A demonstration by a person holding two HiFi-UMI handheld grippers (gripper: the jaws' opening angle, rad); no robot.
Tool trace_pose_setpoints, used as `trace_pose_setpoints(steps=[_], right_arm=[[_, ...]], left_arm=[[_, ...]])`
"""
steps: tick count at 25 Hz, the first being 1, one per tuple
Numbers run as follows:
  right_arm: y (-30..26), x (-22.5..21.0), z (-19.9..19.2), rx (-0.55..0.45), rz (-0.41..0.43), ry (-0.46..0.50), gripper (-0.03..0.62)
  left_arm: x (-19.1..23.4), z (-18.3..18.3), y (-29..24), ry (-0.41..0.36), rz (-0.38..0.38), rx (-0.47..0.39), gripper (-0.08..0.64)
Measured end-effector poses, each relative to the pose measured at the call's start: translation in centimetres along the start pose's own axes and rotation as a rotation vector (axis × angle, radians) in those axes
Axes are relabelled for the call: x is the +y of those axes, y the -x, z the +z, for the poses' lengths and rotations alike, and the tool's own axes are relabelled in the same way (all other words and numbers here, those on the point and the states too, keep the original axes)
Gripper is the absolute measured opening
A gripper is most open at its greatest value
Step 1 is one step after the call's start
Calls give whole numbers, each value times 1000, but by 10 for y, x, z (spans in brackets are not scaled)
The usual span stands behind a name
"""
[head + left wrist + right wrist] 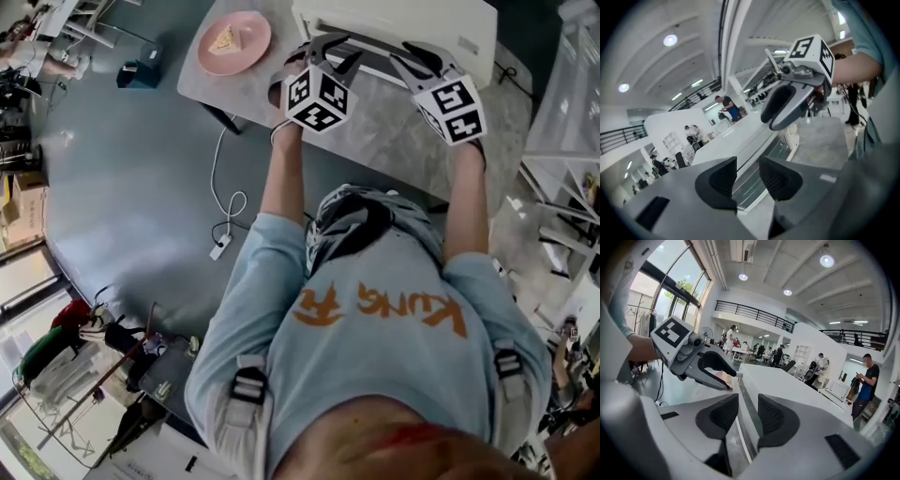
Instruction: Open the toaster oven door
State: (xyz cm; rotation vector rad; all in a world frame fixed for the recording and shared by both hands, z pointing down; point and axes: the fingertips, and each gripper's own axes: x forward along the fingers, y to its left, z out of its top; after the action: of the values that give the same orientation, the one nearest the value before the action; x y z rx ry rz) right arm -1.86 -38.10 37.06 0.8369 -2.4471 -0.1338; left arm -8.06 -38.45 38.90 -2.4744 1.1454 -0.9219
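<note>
A white toaster oven (pixel 403 26) stands at the far side of a grey marble table (pixel 375 127). Both grippers are held just in front of it, side by side. My left gripper (pixel 330 52) is open; in the left gripper view its jaws (pixel 746 176) frame the oven's glass door (pixel 771 157) with nothing between them. My right gripper (pixel 422 58) is open too; in the right gripper view its jaws (pixel 747 416) stand on either side of the oven's front top edge (pixel 745 404) without pressing on it. Each gripper shows in the other's view: the right gripper (pixel 787 105) and the left gripper (pixel 708 369).
A pink plate (pixel 234 42) with a slice of food sits on the table's left end. A white cable (pixel 225 202) trails over the grey floor to a plug. A small blue box (pixel 141 73) lies on the floor at left. Racks and clutter line both sides.
</note>
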Motion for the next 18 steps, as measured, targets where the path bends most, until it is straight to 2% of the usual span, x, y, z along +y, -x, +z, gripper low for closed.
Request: trace_pose_setpoints(steps=[3,6,11,15,18], right_arm=[[-3,-2,-14,84,3,47,137],[-8,-3,-29,174,-3,112,141],[-15,-3,-46,250,-25,178,138],[-17,-1,-54,323,-52,294,124],[-16,-1,-53,319,-66,305,115]], left_arm=[[-6,-9,-12,-132,-76,64,155],[-1,-14,-18,-180,-102,81,156],[2,-29,-25,-293,-129,142,156],[1,-29,-30,-315,-131,131,156],[1,-27,-29,-324,-108,121,155]])
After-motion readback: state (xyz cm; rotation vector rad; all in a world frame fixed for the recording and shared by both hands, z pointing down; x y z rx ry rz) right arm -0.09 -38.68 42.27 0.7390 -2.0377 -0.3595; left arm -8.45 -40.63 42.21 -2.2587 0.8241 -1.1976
